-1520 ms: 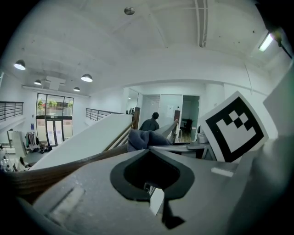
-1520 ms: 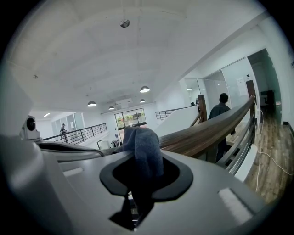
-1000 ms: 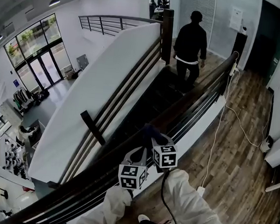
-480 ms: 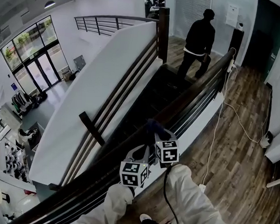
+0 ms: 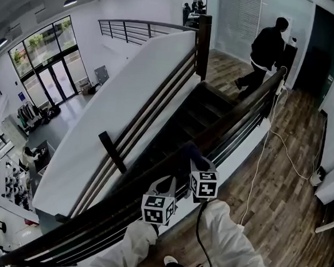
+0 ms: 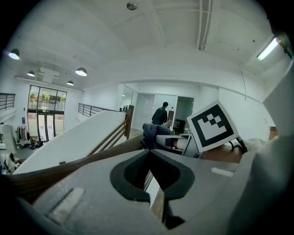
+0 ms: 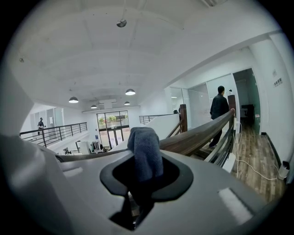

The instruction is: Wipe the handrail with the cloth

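While the cloth (image 7: 145,144) is clamped in the right claw (image 7: 146,167) and laid on the handrail (image 5: 237,115) at 6 o'clock, wiping is judged under way, with the run toward 1 o'clock yet to be wiped. The left claw (image 6: 148,153) is held together, empty. Open room is offered along the handrail; a person (image 5: 267,48) is seen near its far end.

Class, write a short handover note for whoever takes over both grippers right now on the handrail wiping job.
Left gripper: jaws together, nothing in them, beside the right one over the handrail.
Right gripper: jaws shut on the cloth, which appears to rest on the rail's top.
Done: how much is already wiped cannot be told.
Left: probably wipe along the stretch of rail running ahead.
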